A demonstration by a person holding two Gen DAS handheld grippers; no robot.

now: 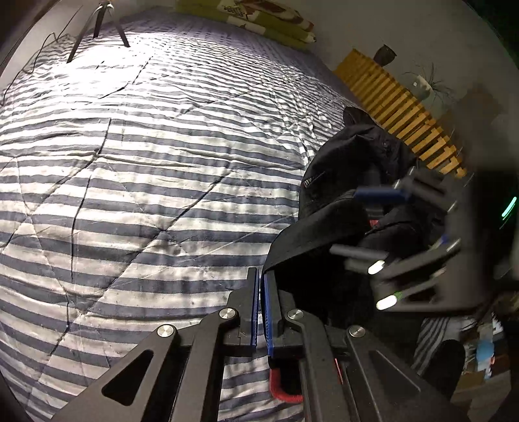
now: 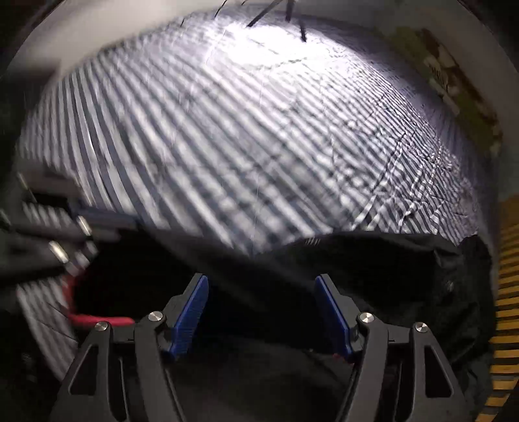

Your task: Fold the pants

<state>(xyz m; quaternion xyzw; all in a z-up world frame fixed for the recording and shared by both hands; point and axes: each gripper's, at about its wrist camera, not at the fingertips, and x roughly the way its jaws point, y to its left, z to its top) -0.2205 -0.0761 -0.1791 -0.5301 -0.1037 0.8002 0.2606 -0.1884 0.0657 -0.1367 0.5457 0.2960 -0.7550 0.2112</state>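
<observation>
The black pants lie bunched at the right edge of the striped quilt. My left gripper sits low in the left wrist view with its blue pads together, and a corner of the black cloth is pinched at their tips. My right gripper shows blurred over the pants heap. In the right wrist view the right gripper stands open, blue pads wide apart, with the dark pants below and nothing pressed between them. The left gripper is a blur at the left.
The bed's quilt stretches far ahead and to the left. Tripod legs stand on it at the back. Yellow-green bedding lies at the head. A wooden slat panel and a potted plant border the right side.
</observation>
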